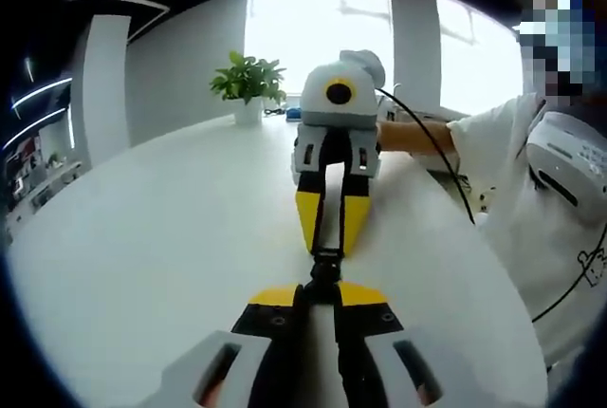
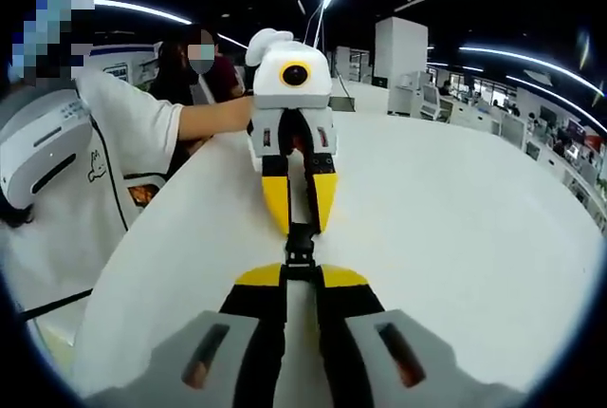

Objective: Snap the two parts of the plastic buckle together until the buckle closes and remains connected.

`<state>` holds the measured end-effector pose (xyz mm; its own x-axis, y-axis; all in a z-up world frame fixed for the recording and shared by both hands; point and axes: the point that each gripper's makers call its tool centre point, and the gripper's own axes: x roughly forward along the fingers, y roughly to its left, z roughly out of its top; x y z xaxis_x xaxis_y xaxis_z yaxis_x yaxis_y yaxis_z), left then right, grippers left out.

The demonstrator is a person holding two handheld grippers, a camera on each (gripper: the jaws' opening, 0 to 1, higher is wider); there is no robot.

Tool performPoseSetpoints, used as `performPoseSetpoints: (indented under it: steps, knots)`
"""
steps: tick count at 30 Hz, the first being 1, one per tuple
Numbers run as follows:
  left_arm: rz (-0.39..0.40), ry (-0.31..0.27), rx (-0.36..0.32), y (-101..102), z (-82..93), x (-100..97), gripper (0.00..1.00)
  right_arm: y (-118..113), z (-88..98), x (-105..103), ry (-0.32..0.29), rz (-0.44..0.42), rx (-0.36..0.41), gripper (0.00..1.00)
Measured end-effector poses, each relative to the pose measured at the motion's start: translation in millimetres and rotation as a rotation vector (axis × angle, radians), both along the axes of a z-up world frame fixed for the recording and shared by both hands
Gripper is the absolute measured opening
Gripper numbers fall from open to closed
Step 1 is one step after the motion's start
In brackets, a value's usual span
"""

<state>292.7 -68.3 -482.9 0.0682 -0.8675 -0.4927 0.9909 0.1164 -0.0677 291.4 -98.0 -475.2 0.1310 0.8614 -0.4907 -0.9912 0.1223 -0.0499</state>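
Note:
A small black plastic buckle (image 1: pixel 326 267) hangs just above the white table (image 1: pixel 171 237), between the two grippers, which face each other tip to tip. My left gripper (image 1: pixel 319 294) rises from the bottom of the left gripper view, shut on the near buckle part and its black strap. My right gripper (image 1: pixel 328 249) comes in opposite, shut on the far part. In the right gripper view the buckle (image 2: pixel 300 245) sits between my right gripper (image 2: pixel 302 278) and the left gripper (image 2: pixel 299 230). The two parts touch end to end; I cannot tell whether they are latched.
A potted plant (image 1: pixel 248 81) stands at the table's far edge. The person in a white shirt (image 1: pixel 512 199) stands along the table's edge, with an arm (image 2: pixel 213 116) reaching to the gripper. Another person (image 2: pixel 194 62) is behind. Bare table (image 2: pixel 455 218) spreads on the other side.

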Motion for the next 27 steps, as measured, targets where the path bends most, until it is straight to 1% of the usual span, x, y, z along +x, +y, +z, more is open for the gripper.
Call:
performPoseSetpoints:
  steps: [3,8,11,15,21,27]
  knots:
    - [0.002,0.005,-0.002,0.2,0.0,0.0,0.11,-0.1,-0.1,-0.3,0.003,-0.005,0.002,0.10]
    - [0.012,-0.006,0.004,0.0,0.6,0.2,0.11,-1.1,-0.2,0.4,-0.003,-0.017,0.002,0.10]
    - [0.029,-0.005,0.004,0.1,1.0,2.3,0.11,-2.1,-0.2,2.4,-0.003,-0.036,0.003,0.10]
    - [0.070,-0.004,-0.001,-0.6,0.9,6.2,0.11,-3.8,-0.1,6.3,-0.004,-0.072,0.003,0.10]
    - [0.113,-0.009,0.000,-1.9,1.4,8.6,0.11,-5.3,0.1,9.0,0.011,-0.111,0.010,0.09]
    - [0.130,-0.007,0.004,-1.6,2.1,8.8,0.10,-5.3,0.7,9.3,0.018,-0.121,-0.006,0.09]
